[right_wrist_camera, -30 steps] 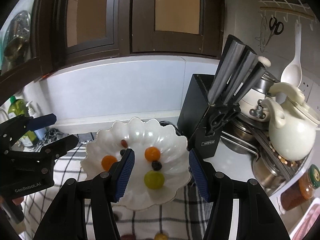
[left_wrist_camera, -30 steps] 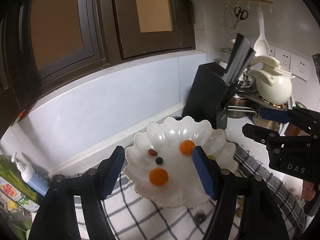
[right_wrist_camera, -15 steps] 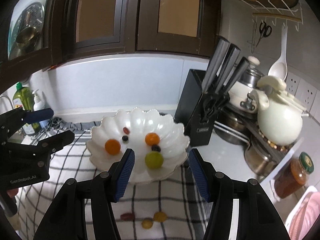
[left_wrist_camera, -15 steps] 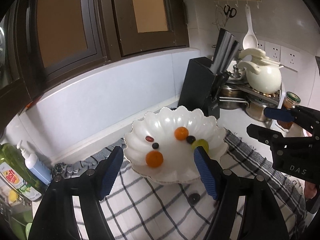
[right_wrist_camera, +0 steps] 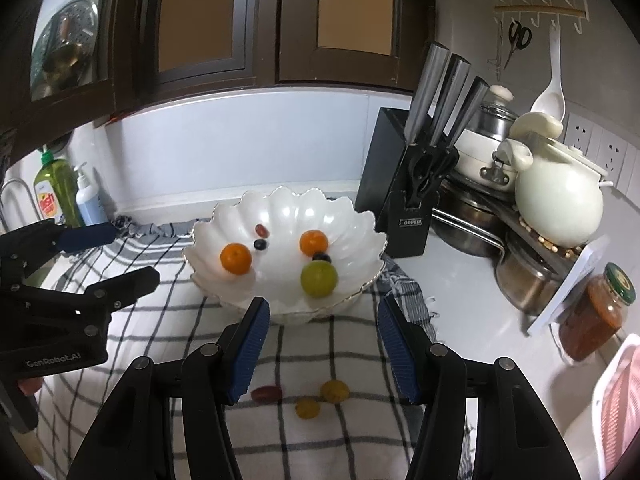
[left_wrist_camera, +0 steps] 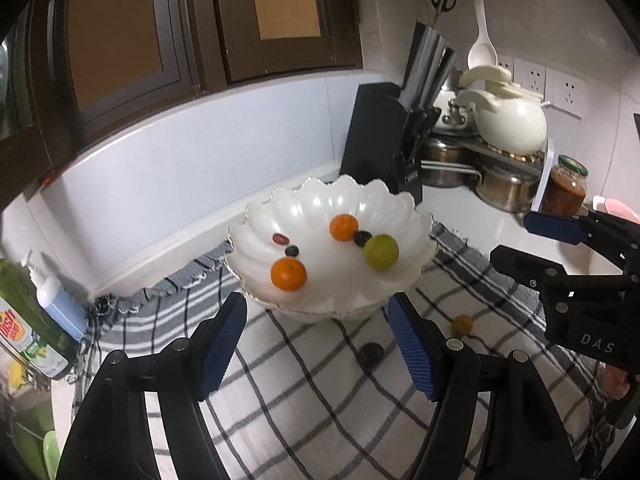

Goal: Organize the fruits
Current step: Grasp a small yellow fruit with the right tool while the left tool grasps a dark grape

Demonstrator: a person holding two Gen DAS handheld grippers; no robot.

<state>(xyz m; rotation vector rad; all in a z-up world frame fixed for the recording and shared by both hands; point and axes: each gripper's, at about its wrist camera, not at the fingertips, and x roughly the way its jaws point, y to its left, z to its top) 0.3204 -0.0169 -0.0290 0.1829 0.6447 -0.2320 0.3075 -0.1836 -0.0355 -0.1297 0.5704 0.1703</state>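
Right wrist view: right claw [right_wrist_camera: 322, 342], blue ribbed pads spread wide apart, nothing between them, held above the checked cloth [right_wrist_camera: 160, 360]. Just beyond the pads, the white scalloped bowl [right_wrist_camera: 360, 276]: glossy, fluted rim, resting on the cloth. Contents: green grape [right_wrist_camera: 318, 278] at the near side, dark berry [right_wrist_camera: 322, 257] touching it, orange citrus [right_wrist_camera: 313, 241] just behind; second orange citrus [right_wrist_camera: 236, 258] to the left; small dark berry [right_wrist_camera: 260, 244] and red oblong fruit [right_wrist_camera: 262, 231] toward the back. Loose on the cloth, below the pads: one red oblong fruit [right_wrist_camera: 266, 393], two small yellow round fruits [right_wrist_camera: 335, 391] [right_wrist_camera: 307, 408], close together.

Left wrist view: left claw [left_wrist_camera: 316, 344], pads likewise wide apart and empty, short of the bowl's near rim. One black round fruit [left_wrist_camera: 371, 354] on the cloth between the pads; one yellow fruit [left_wrist_camera: 462, 325] to its right, beside the right pad.

Surroundings: black knife block [right_wrist_camera: 396, 200] right of the bowl, close to its rim, standing on the white counter [right_wrist_camera: 460, 280]; cream ceramic pot [right_wrist_camera: 560, 200] on stacked steel pans; jar of red-brown preserve [right_wrist_camera: 596, 316]; green detergent bottle [right_wrist_camera: 54, 192] and blue pump bottle [right_wrist_camera: 90, 204] at far left.
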